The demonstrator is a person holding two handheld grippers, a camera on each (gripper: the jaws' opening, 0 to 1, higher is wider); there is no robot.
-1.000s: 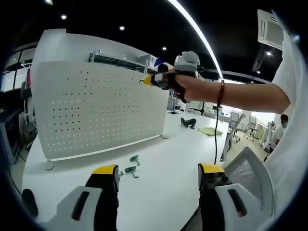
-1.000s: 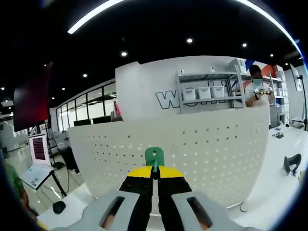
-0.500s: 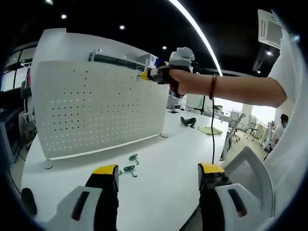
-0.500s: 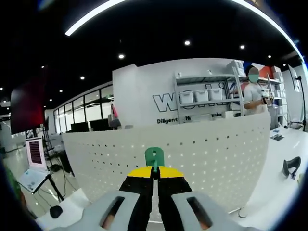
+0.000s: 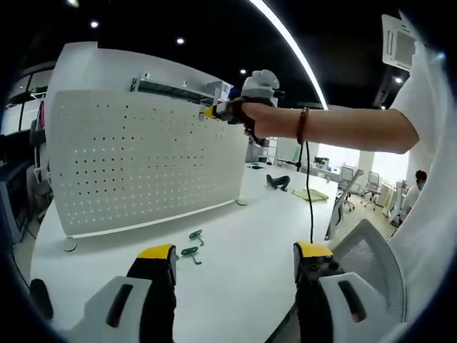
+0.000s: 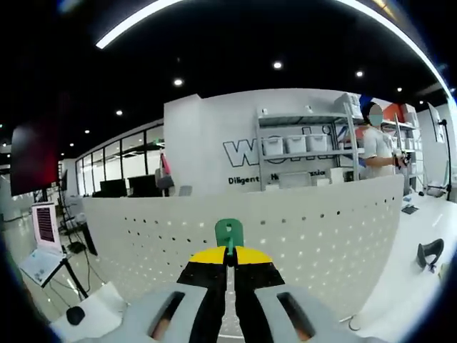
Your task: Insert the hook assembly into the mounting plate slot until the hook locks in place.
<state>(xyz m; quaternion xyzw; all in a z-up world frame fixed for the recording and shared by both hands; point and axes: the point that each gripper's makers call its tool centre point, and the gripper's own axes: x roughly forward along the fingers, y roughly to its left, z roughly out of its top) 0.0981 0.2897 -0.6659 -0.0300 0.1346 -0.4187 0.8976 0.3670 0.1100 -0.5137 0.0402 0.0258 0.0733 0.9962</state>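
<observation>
Hook, green, pinched between the shut jaws of the right gripper, its tab standing up past the yellow tips in front of the pegboard. In the left gripper view, the right gripper is held at the pegboard's top edge, near its right corner. Left gripper open, holding nothing, low over the table. Two spare hooks lie on the table just in front of the pegboard's foot.

Two hooks lie on the table before the upright pegboard, with the right claw at the pegboard's top edge.
</observation>
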